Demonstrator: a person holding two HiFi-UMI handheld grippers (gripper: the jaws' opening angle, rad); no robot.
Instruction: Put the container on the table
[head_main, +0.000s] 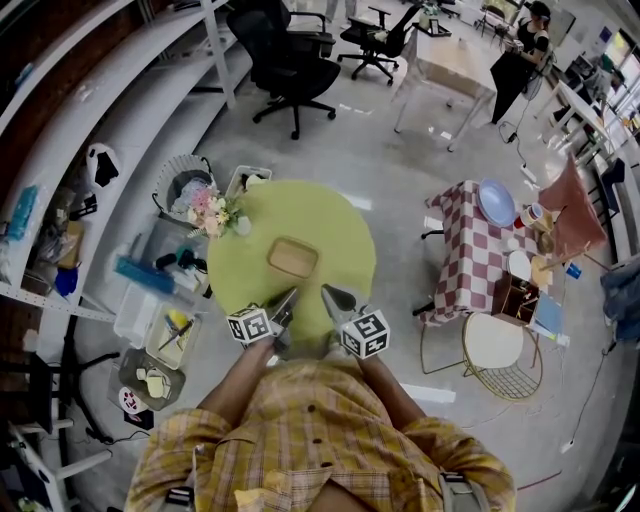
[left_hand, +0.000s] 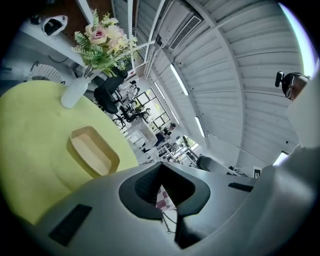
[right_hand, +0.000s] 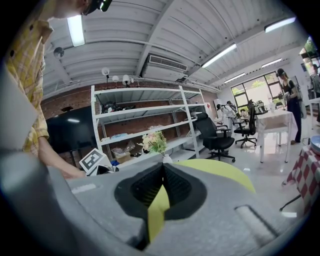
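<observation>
While poised over the near edge of the round yellow-green table | left gripper: jaws pressed together, empty | right gripper: jaws pressed together, empty | tan container: upright at table centre, apart from both grippers | vase of flowers: at table's far-left rim

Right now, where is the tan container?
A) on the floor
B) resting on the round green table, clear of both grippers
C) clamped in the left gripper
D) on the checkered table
B: the container sits on the green table, with the left gripper and right gripper both short of it.
</observation>
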